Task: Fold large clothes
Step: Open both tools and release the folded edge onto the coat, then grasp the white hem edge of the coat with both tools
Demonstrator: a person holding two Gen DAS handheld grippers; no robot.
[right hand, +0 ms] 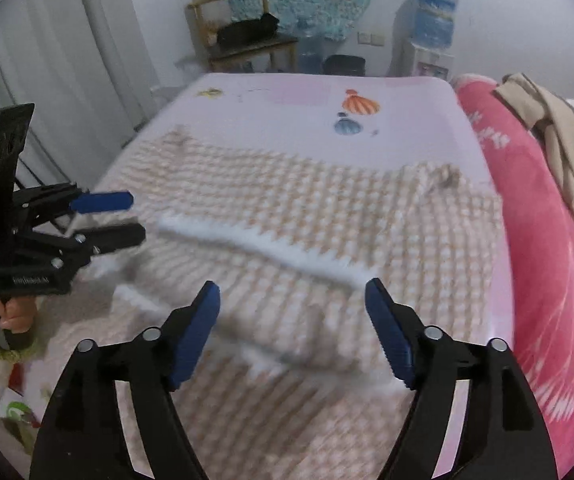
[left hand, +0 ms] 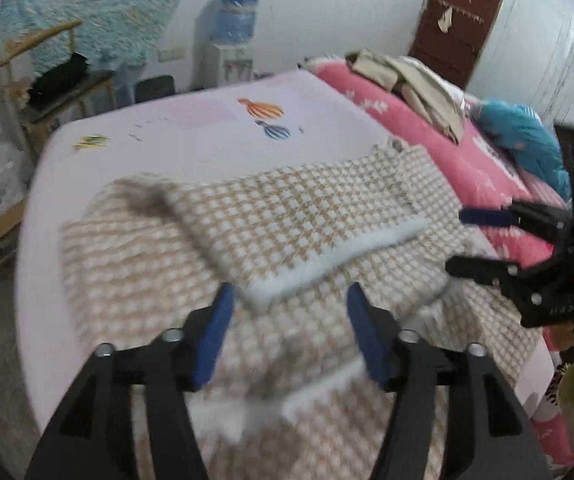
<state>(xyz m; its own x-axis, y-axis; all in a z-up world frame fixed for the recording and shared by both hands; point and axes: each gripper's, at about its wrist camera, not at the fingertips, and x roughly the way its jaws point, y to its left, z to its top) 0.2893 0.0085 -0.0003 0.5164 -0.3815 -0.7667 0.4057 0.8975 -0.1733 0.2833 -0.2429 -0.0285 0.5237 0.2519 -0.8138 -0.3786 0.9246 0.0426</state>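
From the left wrist view, the left gripper [left hand: 289,300] stands with its blue pads [left hand: 213,340] spread wide and nothing caught between them. The checked sweater [left hand: 271,236] lies spread on the pale pink sheet [left hand: 207,136] just beyond and beneath the fingers, its sleeve folded across the body so that the white cuff [left hand: 339,264] sits just past the fingertips, not touching them. At the right edge the right gripper [left hand: 461,240] hangs over the sweater's far side, its two fingers apart and empty. Beyond the sweater's right edge runs a red blanket [left hand: 447,148] with beige clothes [left hand: 419,84] and a blue garment [left hand: 523,136] on it.

From the right wrist view, the right gripper [right hand: 293,300] is likewise wide, with blue pads [right hand: 193,340] clear of any cloth. The sweater [right hand: 327,208] lies below and ahead of it, the white cuff [right hand: 271,248] of the folded sleeve running across just beyond the tips. The left gripper [right hand: 139,216] comes in from the left edge over the sweater's near corner, fingers parted, held by a hand [right hand: 11,312]. The picture is blurred, so fine contact cannot be told.
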